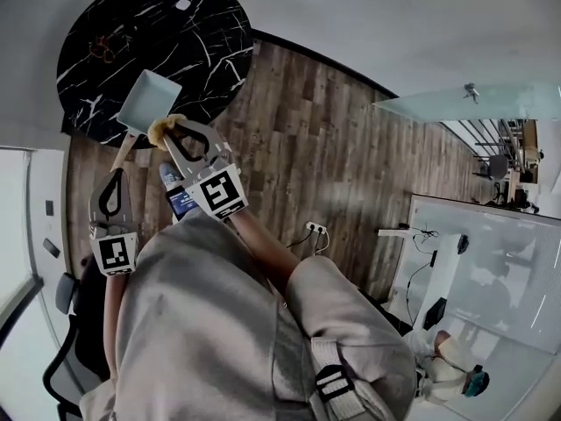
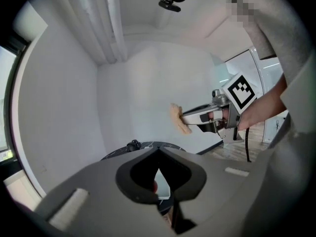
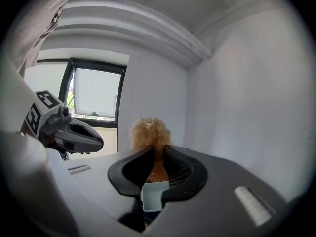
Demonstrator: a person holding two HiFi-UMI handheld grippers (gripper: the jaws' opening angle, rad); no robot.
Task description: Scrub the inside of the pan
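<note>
**While Pan [image 1: 149, 100] Hung at Black Table's [image 1: 114, 24] Edge, Scrubber [image 1: 159, 131] Sat at Its Corner**

As a person in pale grey clothing stood beside the round black table with white veining, both hand-held grippers reached toward it from over the wooden floor [image 1: 333, 147] on its near side. The left gripper [image 1: 118, 169], its jaws drawn fully together, was clamped on the wooden handle [image 1: 124, 152] of the pale blue, square pan. The pan was held over the table's near edge, its inside facing up toward the head camera.

The right gripper [image 1: 178, 135], a little further out from the table than the pan, had its jaws pressed onto a tan, fuzzy scrubber. The scrubber's tuft stuck out beyond the fingertips. It lay just beside the pan's corner where the handle joins; whether the two touched could not be made out. The two grippers stood close together, both off the tabletop.

A small white object [image 1: 182, 4] and a reddish-brown tangle [image 1: 103, 49] lay on the tabletop toward its far side, well apart from the pan. Off the table, just under the right gripper, a blue-labelled object [image 1: 180, 197] showed, too covered to identify. Glass partitions [image 1: 473, 103] stood well away from the table, across the floor.
</note>
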